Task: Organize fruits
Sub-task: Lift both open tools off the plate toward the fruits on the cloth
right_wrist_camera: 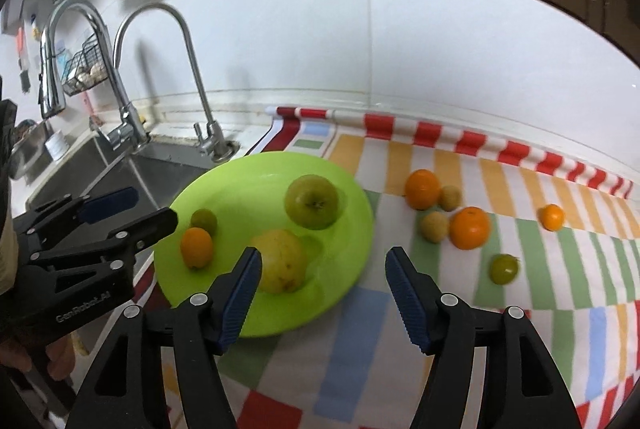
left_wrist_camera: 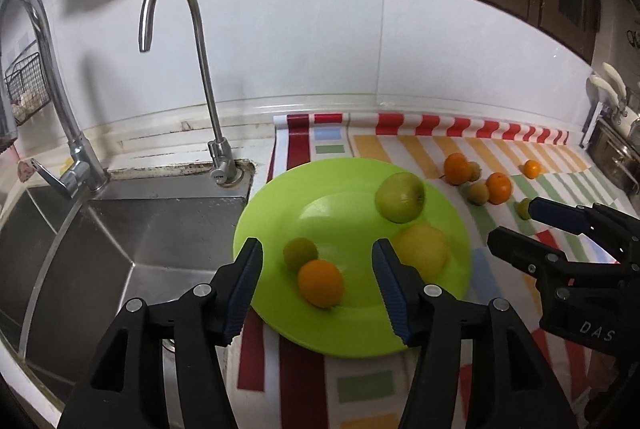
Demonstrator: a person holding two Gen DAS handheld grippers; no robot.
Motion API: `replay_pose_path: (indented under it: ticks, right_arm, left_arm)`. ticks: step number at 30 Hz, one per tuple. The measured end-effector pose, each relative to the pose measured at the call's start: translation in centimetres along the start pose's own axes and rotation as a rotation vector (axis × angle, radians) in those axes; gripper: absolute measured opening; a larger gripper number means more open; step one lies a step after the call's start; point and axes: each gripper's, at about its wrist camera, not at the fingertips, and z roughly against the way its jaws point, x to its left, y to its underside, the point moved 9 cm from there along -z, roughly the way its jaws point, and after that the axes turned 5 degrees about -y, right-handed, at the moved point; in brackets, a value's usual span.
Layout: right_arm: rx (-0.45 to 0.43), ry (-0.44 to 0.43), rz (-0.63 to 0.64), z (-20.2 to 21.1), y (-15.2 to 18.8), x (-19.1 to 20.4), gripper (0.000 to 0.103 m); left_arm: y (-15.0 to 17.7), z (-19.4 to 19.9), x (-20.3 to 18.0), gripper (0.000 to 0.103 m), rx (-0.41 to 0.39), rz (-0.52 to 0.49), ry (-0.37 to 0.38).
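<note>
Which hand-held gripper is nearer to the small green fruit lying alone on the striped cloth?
Right. The right hand-held gripper hangs open by the plate's cloth-side edge, close to that small green fruit. The left hand-held gripper is open over the plate's far, sink-side part.

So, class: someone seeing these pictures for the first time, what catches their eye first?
The bright green plate beside the sink, holding a green apple, a yellow fruit and a small orange. More oranges lie loose on the striped cloth to its right.
</note>
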Motion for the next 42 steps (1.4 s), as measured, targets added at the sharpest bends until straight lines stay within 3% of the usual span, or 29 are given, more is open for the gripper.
replay_pose_path:
  ticks: [4,27,42]
  right_arm:
    - [-0.034,0.027,-0.015,2.2,0.2,-0.8,0.070]
    - [-0.141,0.086,-0.027,11.6,1.9,-9.1,0.072]
    - [-0.149,0.090,0.017,13.5,1.8,-15.6,0.072]
  left_arm:
    - [-0.1,1.7,-1.2,0.062,-0.023,-0.008,0.013]
    - [-0.6,8.1,-10.9,0.083,-0.109,0.021,-0.026]
    - [-2.0,8.3,-18.0,0.085,-0.128,0.020,-0.008]
